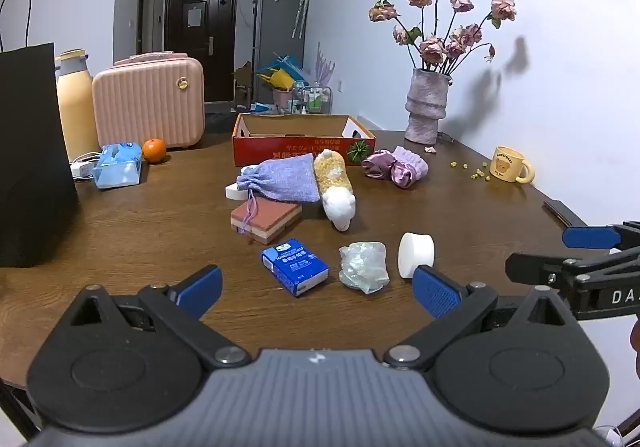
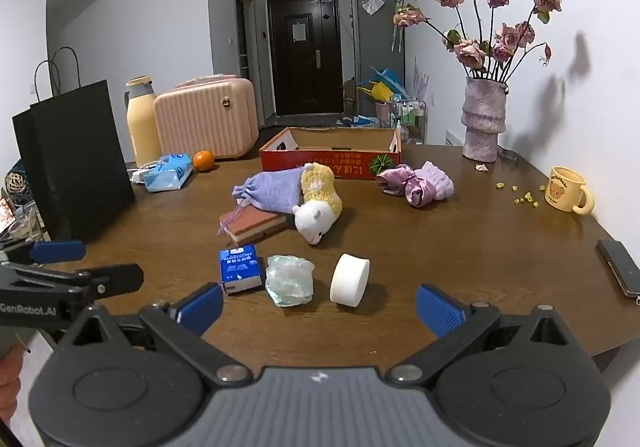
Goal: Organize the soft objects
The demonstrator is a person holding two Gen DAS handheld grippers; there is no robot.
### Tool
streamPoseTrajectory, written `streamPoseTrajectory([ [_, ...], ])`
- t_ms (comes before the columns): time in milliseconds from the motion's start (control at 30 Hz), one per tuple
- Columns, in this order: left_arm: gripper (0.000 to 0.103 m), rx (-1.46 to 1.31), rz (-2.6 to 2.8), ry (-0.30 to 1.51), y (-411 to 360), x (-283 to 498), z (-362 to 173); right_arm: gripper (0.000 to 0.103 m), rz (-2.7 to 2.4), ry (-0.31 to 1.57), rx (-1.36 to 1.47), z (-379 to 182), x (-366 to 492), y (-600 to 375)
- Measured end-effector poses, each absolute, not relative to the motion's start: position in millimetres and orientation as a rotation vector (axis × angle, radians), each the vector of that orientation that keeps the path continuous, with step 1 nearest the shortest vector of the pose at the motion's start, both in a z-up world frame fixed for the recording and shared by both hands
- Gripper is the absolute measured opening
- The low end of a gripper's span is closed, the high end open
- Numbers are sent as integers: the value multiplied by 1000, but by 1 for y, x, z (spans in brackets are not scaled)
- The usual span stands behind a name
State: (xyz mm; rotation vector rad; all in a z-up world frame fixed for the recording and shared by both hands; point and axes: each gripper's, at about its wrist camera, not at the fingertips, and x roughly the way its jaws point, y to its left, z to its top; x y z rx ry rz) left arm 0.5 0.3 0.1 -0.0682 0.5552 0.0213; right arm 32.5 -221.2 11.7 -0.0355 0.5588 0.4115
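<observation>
Soft things lie on the brown table: a purple drawstring pouch [image 1: 280, 179] [image 2: 272, 189], a yellow-and-white plush toy [image 1: 334, 185] [image 2: 320, 203], purple cloths [image 1: 396, 167] [image 2: 416, 183], a crumpled clear bag [image 1: 363, 261] [image 2: 290, 279], a blue tissue pack [image 1: 294, 265] [image 2: 239, 267] and a white round sponge [image 1: 416, 255] [image 2: 350, 279]. An open red cardboard box [image 1: 304, 149] [image 2: 332, 163] stands behind them. My left gripper [image 1: 318, 287] is open and empty above the near table edge. My right gripper [image 2: 320, 305] is open and empty beside it.
A black paper bag [image 1: 28, 151], a yellow flask [image 1: 76, 107], a pink case [image 1: 150, 103], an orange [image 1: 154, 150] and a blue wipes pack [image 1: 118, 165] stand at the left. A vase of roses [image 1: 426, 103], a yellow mug [image 1: 510, 165] and a phone [image 2: 618, 267] are at the right.
</observation>
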Motion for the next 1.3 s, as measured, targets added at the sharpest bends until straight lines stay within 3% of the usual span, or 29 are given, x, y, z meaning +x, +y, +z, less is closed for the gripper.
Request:
streamPoseTrajectory([
  [1300, 103, -61, 27, 501, 1, -4, 4, 103, 386, 511, -75, 13, 27, -219],
])
